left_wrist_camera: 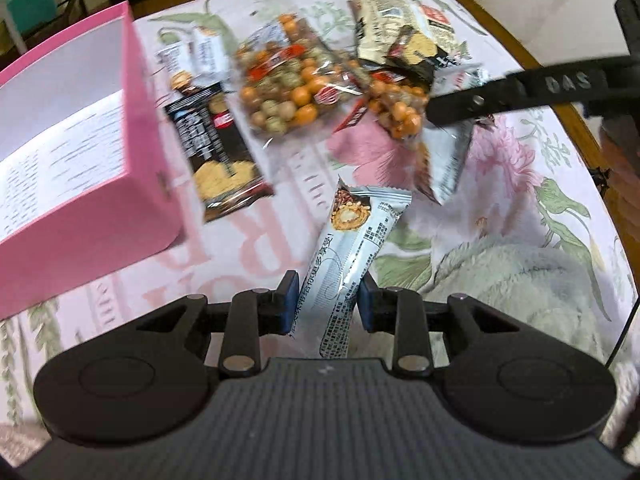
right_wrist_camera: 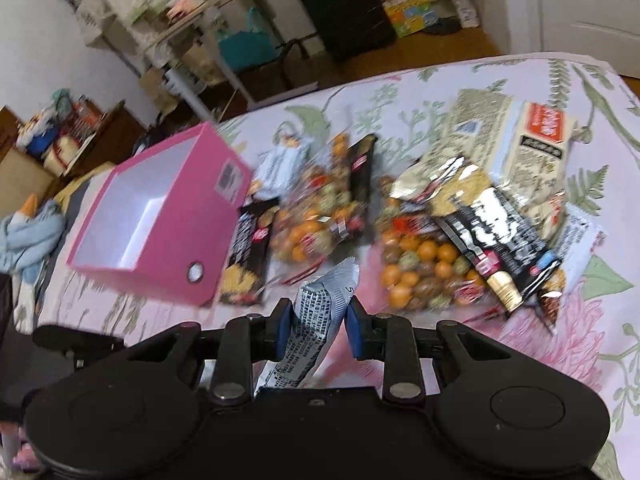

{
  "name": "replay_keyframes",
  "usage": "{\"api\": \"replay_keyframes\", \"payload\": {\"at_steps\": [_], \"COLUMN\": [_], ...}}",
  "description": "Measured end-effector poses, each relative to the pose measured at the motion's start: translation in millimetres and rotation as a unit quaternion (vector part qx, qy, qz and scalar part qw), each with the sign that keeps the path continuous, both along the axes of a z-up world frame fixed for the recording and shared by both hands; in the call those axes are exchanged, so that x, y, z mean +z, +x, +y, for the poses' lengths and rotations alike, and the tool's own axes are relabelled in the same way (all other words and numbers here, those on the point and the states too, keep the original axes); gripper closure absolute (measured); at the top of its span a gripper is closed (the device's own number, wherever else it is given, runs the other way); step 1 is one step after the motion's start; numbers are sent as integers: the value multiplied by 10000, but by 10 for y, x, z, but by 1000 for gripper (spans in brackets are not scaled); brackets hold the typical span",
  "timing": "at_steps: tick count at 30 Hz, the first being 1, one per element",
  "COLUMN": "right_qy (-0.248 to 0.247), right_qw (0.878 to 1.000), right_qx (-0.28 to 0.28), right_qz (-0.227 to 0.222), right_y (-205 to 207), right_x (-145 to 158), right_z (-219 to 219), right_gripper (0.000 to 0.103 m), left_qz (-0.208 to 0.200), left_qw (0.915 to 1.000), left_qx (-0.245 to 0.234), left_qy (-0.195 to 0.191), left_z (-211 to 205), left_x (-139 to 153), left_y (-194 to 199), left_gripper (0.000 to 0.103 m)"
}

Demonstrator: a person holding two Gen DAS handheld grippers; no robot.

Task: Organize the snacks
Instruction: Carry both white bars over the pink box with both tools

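Nearest the lens in the left wrist view, the left gripper (left_wrist_camera: 325, 307) was clenched on a pale-blue snack bar (left_wrist_camera: 352, 256), blue pads pressing its lower half. The bar's long axis ran up and away from the jaws, tilting right, its crimped end free in the air. Left of it stood the pink box (left_wrist_camera: 132, 184), open-topped, white inside, apparently empty, near the left edge of the floral cloth (left_wrist_camera: 280, 184). The box lay up and to the left of the held bar, so by my reading the left hand was the nearer carrier. A black biscuit packet (left_wrist_camera: 218, 152) lay flat just beside the box's right wall, long axis roughly along that wall.

Centre: a clear bag of coated nuts (left_wrist_camera: 280, 88) on the cloth, more packets piled behind it toward the far edge. Bare cloth showed between the bar and the box front; room to swing seemed ample, the box rim being the only edge to clear.

Right: the right gripper (right_wrist_camera: 316, 332) was likewise clamped on a second grey-white wrapped bar (right_wrist_camera: 316, 320), long axis pointing forward and slightly right. From it the pink box (right_wrist_camera: 160, 232) sat off to the left across the black packet. A second nut bag (right_wrist_camera: 424, 268) and dark wrappers (right_wrist_camera: 496, 236) crowded the cloth's right side. Both views were motion-blurred.
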State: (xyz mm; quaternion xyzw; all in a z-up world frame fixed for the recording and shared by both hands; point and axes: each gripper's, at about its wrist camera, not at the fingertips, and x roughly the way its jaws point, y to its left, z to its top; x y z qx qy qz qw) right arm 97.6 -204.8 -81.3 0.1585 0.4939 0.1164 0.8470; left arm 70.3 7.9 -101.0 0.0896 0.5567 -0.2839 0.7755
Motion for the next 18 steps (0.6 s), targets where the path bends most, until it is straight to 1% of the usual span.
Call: {"api": "replay_keyframes", "payload": {"at_steps": [2, 3, 8, 10, 14, 18], "right_qy": [22, 24, -27, -90, -248, -314], "right_qw": [9998, 9996, 9967, 9945, 9876, 9799], "right_qx": [175, 260, 769, 1015, 1543, 1965], "right_qz": [73, 100, 245, 258, 143, -107], "right_y": [-20, -26, -65, -91, -128, -86], "right_x": [32, 45, 153, 242, 445, 608], "right_z": [84, 129, 429, 564, 841, 1084], "right_gripper": [70, 70, 70, 70, 70, 70], "left_qz": [-28, -27, 155, 242, 380, 333], "left_qw": [9997, 9996, 9993, 9991, 9987, 9979], "left_qx": [20, 14, 105, 156, 303, 560], "left_qy": [239, 294, 338, 318, 176, 63], "left_z": [33, 63, 246, 329, 522, 749], "left_x": [28, 51, 139, 184, 331, 511], "left_y": [-18, -30, -90, -115, -134, -95], "left_gripper": [73, 73, 73, 73, 73, 73]}}
